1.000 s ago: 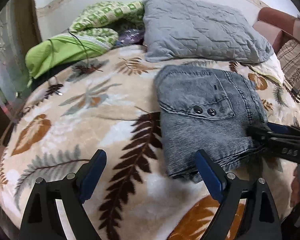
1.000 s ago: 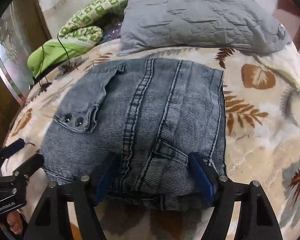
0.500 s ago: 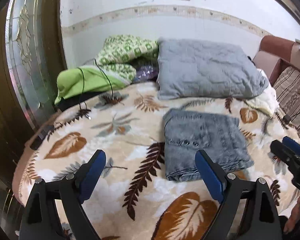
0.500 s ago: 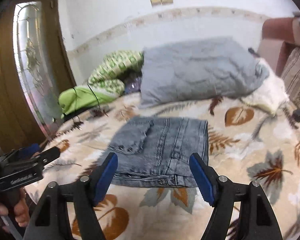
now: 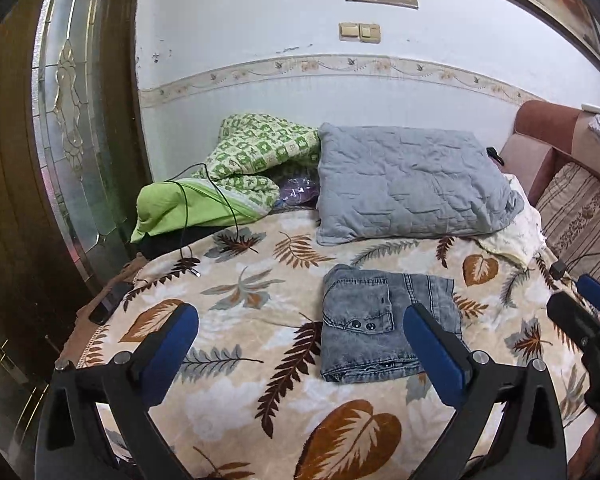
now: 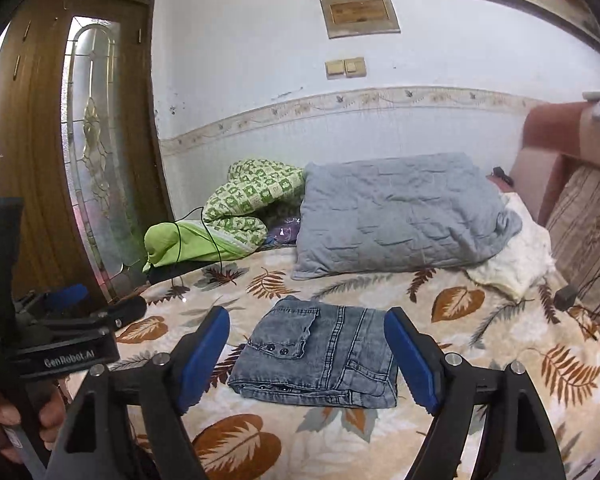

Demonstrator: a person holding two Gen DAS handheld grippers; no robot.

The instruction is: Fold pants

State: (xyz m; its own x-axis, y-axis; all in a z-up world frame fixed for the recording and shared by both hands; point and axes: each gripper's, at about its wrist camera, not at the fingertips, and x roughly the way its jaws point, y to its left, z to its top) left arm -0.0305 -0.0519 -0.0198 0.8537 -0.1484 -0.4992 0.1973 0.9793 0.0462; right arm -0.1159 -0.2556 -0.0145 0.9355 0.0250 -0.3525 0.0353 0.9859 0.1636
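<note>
Pants (image 5: 384,320) are folded into a neat square, lying flat mid-bed (image 5: 236,380) just below the grey pillow (image 5: 412,188). I've got both tongs, left (image 5: 300,352) and right (image 6: 308,356), spread wide, holding nothing, well off the denim.

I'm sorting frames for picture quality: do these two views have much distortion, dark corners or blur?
Left wrist view: strong fisheye bend, the wall border curves, the corners go black, the folded jeans are sharp. Right wrist view: same bend, the door bows, the jeans are clear; even indoor light, no harsh glare.
</note>
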